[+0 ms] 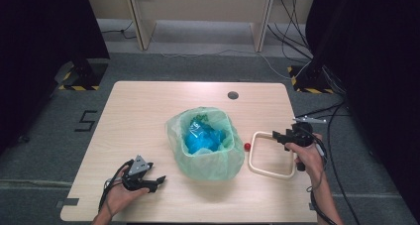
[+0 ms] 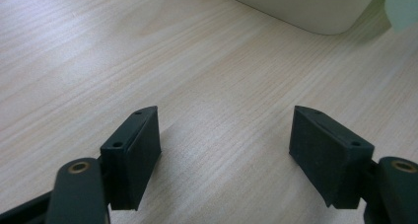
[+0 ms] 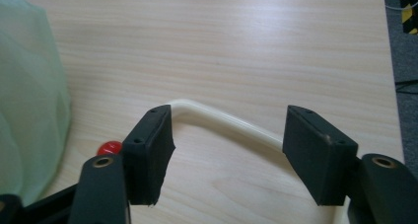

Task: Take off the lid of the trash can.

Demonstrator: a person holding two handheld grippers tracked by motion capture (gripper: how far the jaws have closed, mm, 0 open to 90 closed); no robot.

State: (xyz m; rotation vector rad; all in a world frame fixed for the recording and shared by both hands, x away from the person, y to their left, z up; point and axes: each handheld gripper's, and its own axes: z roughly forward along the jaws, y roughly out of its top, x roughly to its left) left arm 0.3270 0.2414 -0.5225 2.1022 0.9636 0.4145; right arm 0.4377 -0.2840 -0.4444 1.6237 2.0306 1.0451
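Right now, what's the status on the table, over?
Left gripper open, near the bin. Right gripper open above the cream frame, nothing held. Red ball between bin and frame.

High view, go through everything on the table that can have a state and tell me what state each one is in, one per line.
bin: upright, lined with a green bag folded over its rim, blue waste inside.
cream frame: lying flat on the table, not gripped.
red ball: resting between bin and frame.
left gripper: open, holding nothing.
right gripper: open above the frame, holding nothing.
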